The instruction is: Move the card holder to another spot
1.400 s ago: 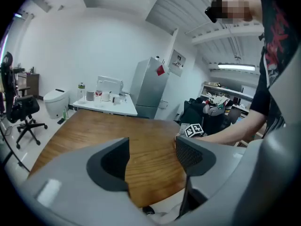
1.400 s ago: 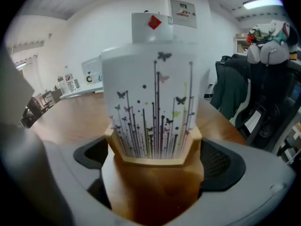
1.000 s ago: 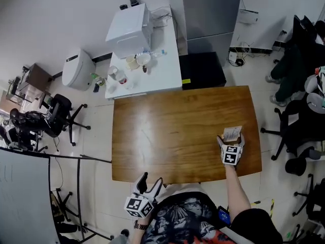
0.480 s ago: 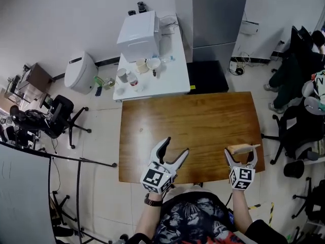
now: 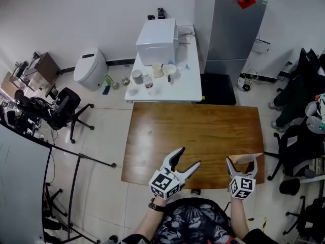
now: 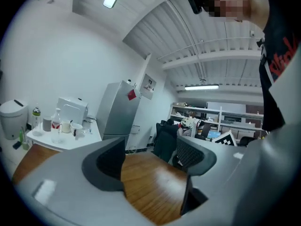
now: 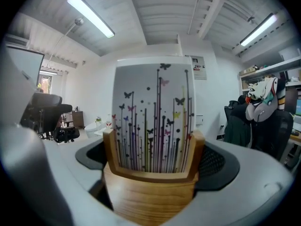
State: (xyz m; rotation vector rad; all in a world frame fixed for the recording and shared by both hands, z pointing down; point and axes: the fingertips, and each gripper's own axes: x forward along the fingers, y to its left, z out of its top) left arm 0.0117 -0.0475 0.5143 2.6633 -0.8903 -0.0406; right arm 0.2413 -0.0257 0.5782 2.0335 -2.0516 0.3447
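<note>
Card holder point(image 7: 150, 192), 1, clamped in right tool point(image 5: 242, 160); left tool point(image 5: 189, 157) jaws apart, empty.

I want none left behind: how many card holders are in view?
1. The card holder, with a patterned card standing in it, is clamped in the right gripper above the wooden table's near right part. No other shows.

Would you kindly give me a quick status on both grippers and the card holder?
Right gripper shut on card holder, held over the table, near right corner. Left gripper open, empty. Nothing seen in the way.
</note>
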